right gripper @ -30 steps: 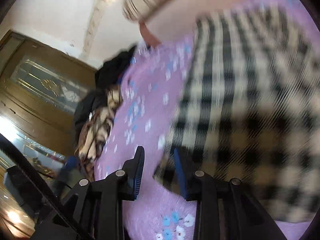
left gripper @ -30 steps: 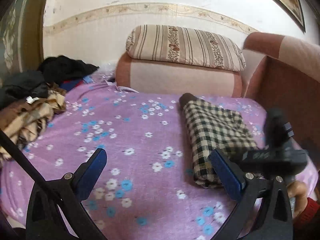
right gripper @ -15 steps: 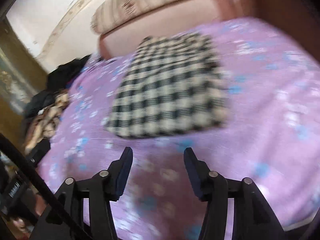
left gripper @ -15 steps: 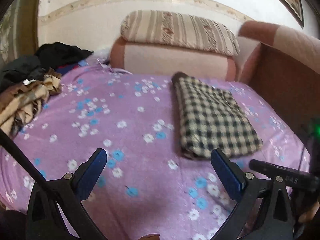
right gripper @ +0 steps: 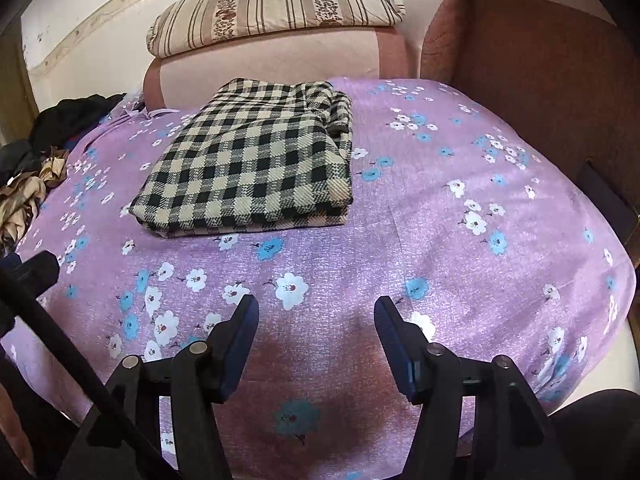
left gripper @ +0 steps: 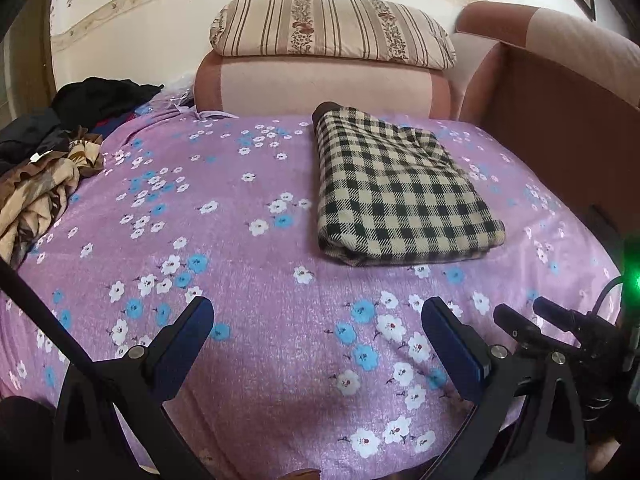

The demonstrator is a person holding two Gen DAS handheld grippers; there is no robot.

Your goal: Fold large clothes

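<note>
Clutter sat along my left: a heap of dark and tan clothes (left gripper: 38,184) crowded the far left edge of the purple flowered sheet (left gripper: 248,360), well apart from the work. A striped pillow (left gripper: 332,30) rested on the pink cushion (left gripper: 312,86) at the back, and a brown armrest (right gripper: 532,76) walled the right side. Nothing lay between my tongs and the checked garment (left gripper: 396,192). It was folded into a flat, thick rectangle, black and cream checks, layered edges showing at the near end, lying on the sheet toward the right. Its long axis ran from me toward the back cushion. My left gripper (left gripper: 316,340) stood wide and empty above the sheet. My right gripper (right gripper: 316,340) had just been opening, nothing between its jaws.
</note>
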